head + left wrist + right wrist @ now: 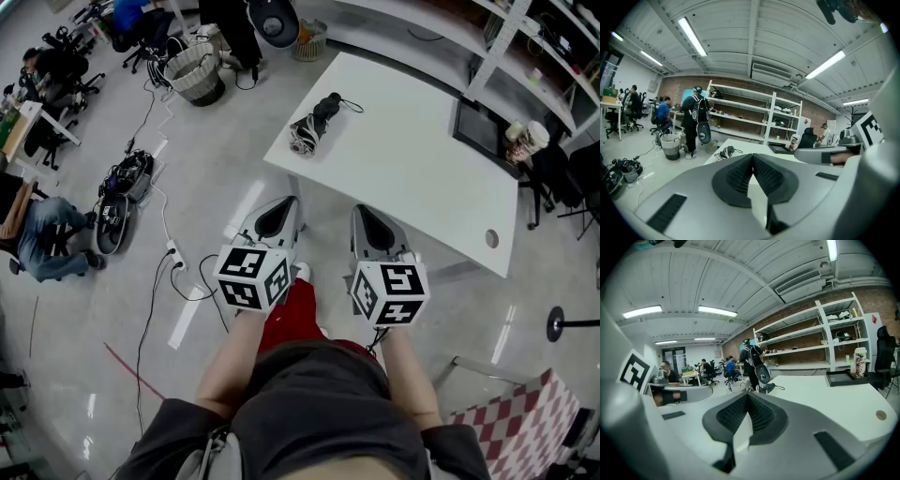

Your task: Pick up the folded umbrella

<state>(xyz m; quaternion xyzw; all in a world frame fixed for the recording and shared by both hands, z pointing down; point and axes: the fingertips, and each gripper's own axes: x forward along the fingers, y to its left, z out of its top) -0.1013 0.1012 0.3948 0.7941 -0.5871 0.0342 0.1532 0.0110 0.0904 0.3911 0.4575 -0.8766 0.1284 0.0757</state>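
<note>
Bright, even light all round — the long ceiling tubes do the work and burn out white in both gripper views. The pale floor shows streaks of glare, and the folded umbrella throws only a faint shadow on the white table. Every view bulges and bends toward its edges — black corners ring the gripper views. Far shelving looks soft and grainy.

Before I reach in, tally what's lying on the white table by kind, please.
Dark grey folded umbrella: 1
Black rectangular tray: 1
Pale patterned cups beside the tray: 2, as far as the head view shows
Total: 4, all on the white table
</note>
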